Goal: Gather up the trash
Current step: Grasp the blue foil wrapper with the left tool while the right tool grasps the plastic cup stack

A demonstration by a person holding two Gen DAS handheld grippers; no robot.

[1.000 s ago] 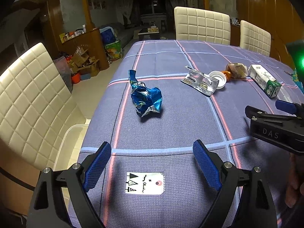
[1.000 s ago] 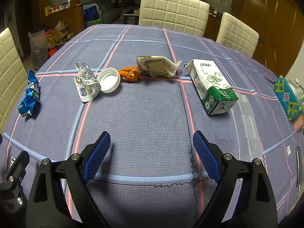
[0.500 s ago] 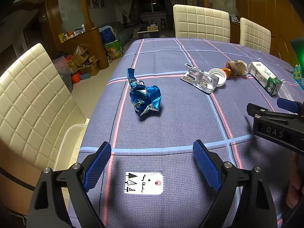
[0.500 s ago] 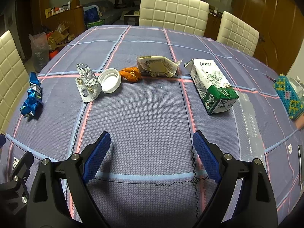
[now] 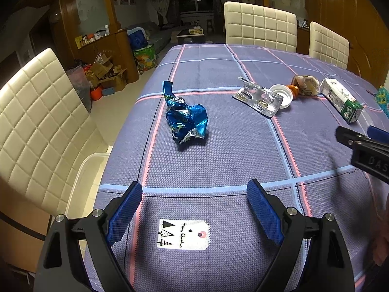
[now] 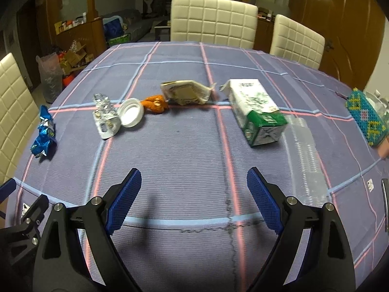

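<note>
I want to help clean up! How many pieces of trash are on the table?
6: blue wrapper far left, pill pack, white lid beside it, orange scrap, crumpled paper packet, and milk carton on the right. Nothing looks hidden.

The left wrist view looks forward and slightly down over the near left part of the table (image 5: 218, 146), from close above the cloth, with its own left gripper (image 5: 194, 209) at the bottom of the frame. The right wrist view looks the same way from further right, with the right gripper (image 6: 194, 202) at the bottom. Both views share the blue wrapper (image 5: 187, 121) (image 6: 43, 136), the blister pack (image 5: 259, 98) (image 6: 105, 119), the white lid (image 5: 283, 96) (image 6: 131, 113) and the milk carton (image 5: 340, 99) (image 6: 257, 112). Each view catches the other gripper at its edge.
</note>
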